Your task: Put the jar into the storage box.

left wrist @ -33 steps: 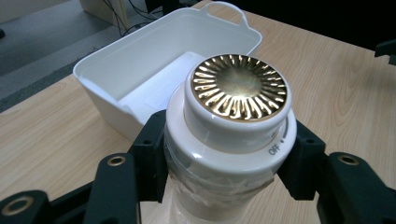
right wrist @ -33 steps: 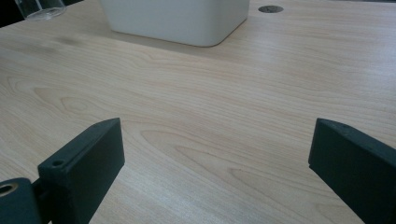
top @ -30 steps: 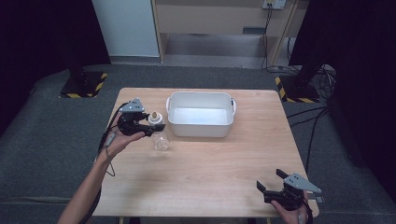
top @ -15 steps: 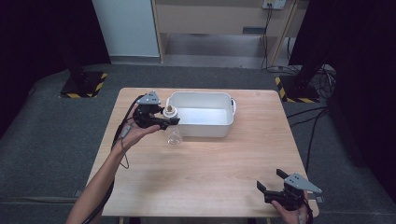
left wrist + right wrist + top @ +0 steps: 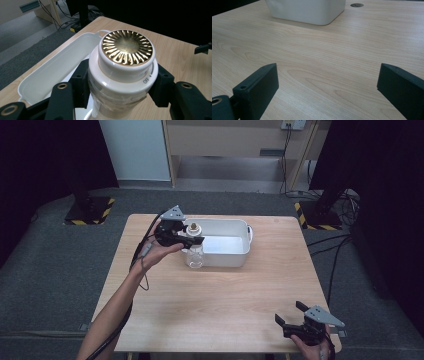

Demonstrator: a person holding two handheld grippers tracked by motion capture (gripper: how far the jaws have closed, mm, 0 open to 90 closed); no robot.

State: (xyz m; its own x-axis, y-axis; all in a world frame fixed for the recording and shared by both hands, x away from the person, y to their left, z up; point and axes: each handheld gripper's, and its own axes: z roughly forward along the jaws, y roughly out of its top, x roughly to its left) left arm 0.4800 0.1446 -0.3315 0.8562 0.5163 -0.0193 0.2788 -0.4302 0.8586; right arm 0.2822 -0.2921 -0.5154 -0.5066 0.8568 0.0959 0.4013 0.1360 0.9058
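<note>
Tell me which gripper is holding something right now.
The left gripper: its jaws clamp the white cap of a clear jar beside the white tub. The right gripper sits open and empty over the table's near corner.

We count one jar (image 5: 195, 251) with a white and gold lid, and one white tub (image 5: 227, 245). We also count two grippers (image 5: 186, 236) (image 5: 292, 315) and one wooden table (image 5: 220, 305).

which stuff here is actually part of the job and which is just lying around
In use:
- left claw, shut on the jar just under its cap
- clear jar with white, gold-topped cap, held beside the tub
- white tub, apparently where the jar is headed

Idle or background:
- right claw, open, low at the table's near corner
- wooden table
- cabinet and floor cables behind
</note>
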